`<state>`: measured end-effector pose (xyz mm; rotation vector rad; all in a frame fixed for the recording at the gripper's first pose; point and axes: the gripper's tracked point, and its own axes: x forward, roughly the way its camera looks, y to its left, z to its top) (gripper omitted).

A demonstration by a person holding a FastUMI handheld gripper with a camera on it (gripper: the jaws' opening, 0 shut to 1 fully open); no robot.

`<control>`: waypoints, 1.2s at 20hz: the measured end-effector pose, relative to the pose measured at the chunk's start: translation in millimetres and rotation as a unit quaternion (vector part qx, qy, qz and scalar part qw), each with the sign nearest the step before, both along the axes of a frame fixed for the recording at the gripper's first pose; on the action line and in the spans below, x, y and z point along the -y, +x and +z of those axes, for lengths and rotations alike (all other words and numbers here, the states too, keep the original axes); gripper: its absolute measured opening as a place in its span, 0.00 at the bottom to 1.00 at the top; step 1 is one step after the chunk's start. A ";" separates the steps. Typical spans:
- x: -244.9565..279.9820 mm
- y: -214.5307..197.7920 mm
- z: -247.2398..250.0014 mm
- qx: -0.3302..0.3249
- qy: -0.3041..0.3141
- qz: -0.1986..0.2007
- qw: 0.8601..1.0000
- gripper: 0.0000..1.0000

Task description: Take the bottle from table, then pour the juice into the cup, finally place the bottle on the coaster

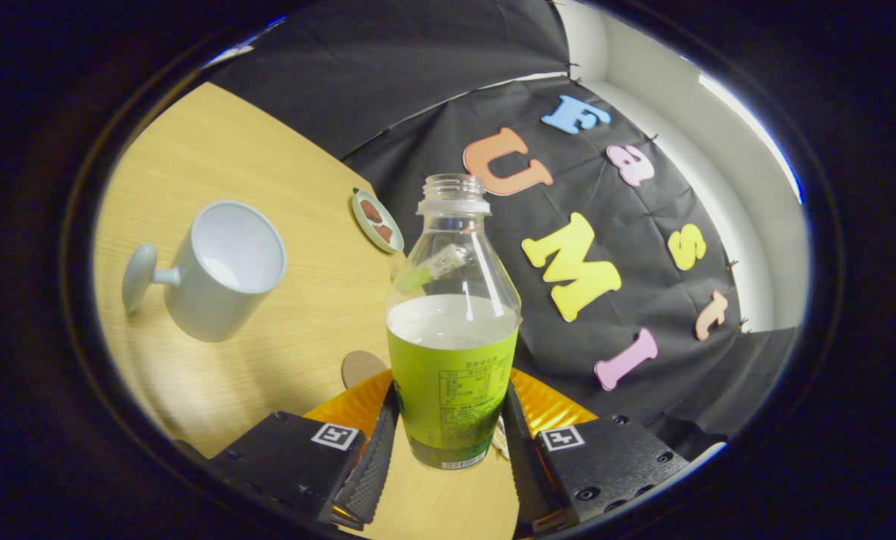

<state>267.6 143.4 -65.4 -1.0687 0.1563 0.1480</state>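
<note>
Clear plastic bottle (452,322), uncapped, clamped between both fingers of hand-held gripper (448,442); base partly hidden. Glossy cup (219,268) far left on wooden tabletop (298,300).

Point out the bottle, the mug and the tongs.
bottle (451,375): gripper view, on its green label, between the tongs.
mug (226,262): gripper view, on its side wall near the rim.
tongs (448,442): gripper view, midway between the tips, both pressing the bottle.
</note>
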 end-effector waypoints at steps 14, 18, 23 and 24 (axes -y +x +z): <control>-11.5 0.6 11.5 0.090 -0.220 0.037 0.971 0.73; -10.7 -0.1 19.1 0.102 -0.262 0.041 0.959 0.73; -12.7 -1.3 26.8 0.111 -0.287 0.046 0.950 0.73; -13.5 -0.9 28.5 0.114 -0.292 0.049 0.948 0.73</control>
